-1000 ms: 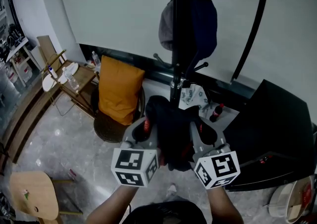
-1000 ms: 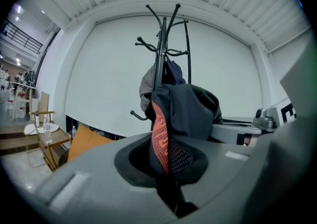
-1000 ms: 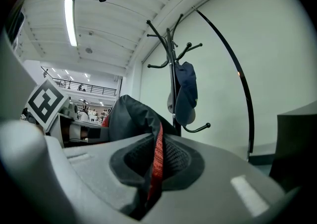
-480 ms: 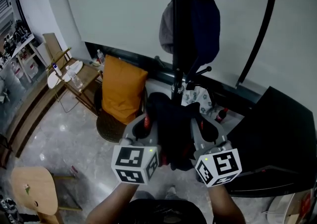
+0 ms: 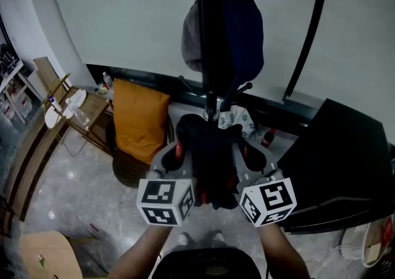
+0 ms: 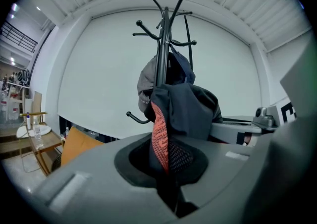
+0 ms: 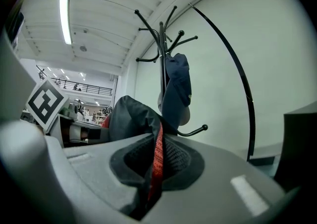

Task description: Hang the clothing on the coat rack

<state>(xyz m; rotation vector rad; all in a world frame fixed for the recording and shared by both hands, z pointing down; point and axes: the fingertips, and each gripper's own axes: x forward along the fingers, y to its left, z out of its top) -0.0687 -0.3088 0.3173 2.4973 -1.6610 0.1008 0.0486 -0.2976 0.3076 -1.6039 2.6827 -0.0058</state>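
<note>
— Clothing (image 5: 210, 160), where is it?
— It is dark with an orange-red strip. It is bunched up between the two grippers, near the person and just in front of the coat rack (image 5: 208, 37).
— Is it on a hook?
— No, not yet. The top hooks are higher up than the cloth.
— What does the left gripper (image 5: 180, 151) do?
— Its jaws are nearly together, and they pinch the left side of the cloth.
— And the right gripper (image 5: 247, 151)?
— Same thing. Its jaws squeeze the right side, with the orange-red strip between them.
— Is anything on the rack already?
— Yes. A grey hat (image 5: 190, 43) and a dark blue cap (image 5: 244, 31) hang close to the pole, one on each side.
— What is on the floor?
— An orange cushion (image 5: 139, 120) leans on a round seat to the left of the pole. Farther left is a small wooden table (image 5: 86, 108) with bottles on it. A big black box (image 5: 339, 166) sits on the right.
</note>
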